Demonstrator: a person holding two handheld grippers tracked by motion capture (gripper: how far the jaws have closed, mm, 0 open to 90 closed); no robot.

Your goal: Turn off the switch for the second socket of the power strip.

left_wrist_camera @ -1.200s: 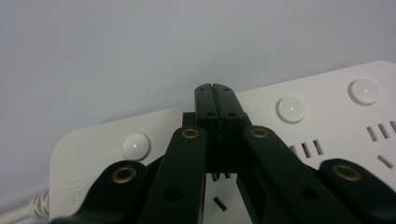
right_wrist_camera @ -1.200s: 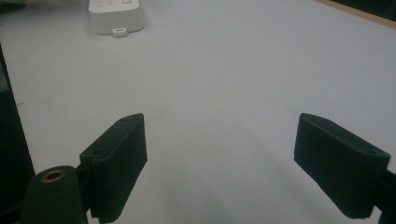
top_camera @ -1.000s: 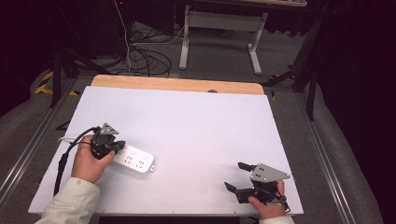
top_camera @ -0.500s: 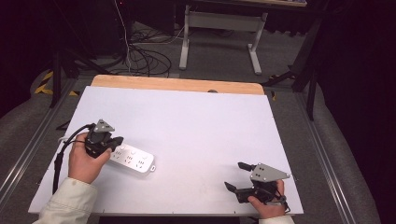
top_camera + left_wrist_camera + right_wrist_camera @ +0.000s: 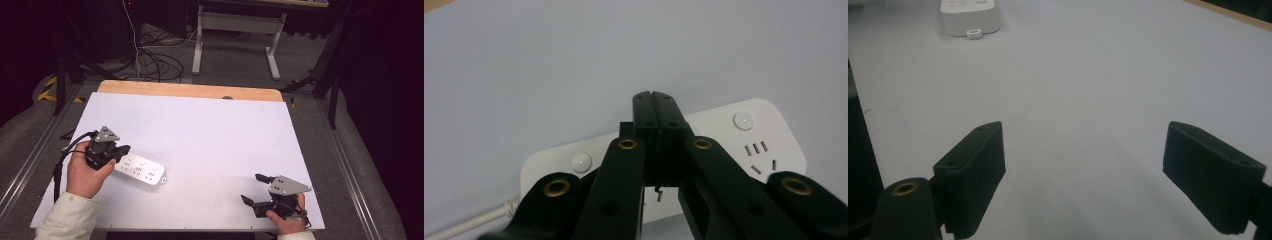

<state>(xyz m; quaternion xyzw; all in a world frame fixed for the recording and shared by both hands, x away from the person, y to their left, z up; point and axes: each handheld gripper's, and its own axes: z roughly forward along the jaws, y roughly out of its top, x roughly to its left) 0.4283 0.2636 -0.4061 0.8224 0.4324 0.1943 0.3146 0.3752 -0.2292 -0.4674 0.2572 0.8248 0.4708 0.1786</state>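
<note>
Two black grippers are at work over one white table [image 5: 210, 135], one in each hand. The left gripper [image 5: 655, 100] has its jaws pressed flat together with nothing between them; seen along its own jaws, the closed tips sit over the middle of the power strip [image 5: 769, 130], just above its top face, and whether they touch it cannot be told. From the high view the left gripper [image 5: 117, 150] hangs over the strip's near-left end, held in the person's left hand [image 5: 85, 172], which wears a cream sleeve [image 5: 65, 217].

The power strip [image 5: 142, 171] is the single item on the table: a flat, oblong block of smooth white plastic with rounded corners, lying slantwise at the left side of the board. Two round white buttons show on its top in the left gripper view, along with one full set of narrow socket slots beside the farther button. One white cord [image 5: 469, 225] leaves its end and runs off at the lower left. A small tab sticks out from its other end.

The right gripper [image 5: 255, 187] rests low at the front right corner of the table, well apart from the strip, with its two matte black pads [image 5: 973, 175] spread wide and bare table between them. The strip [image 5: 969, 17] lies far off at the top left of its view.

The tabletop is smooth and matte, with one strip of pale wood [image 5: 190, 90] along its far edge.
</note>
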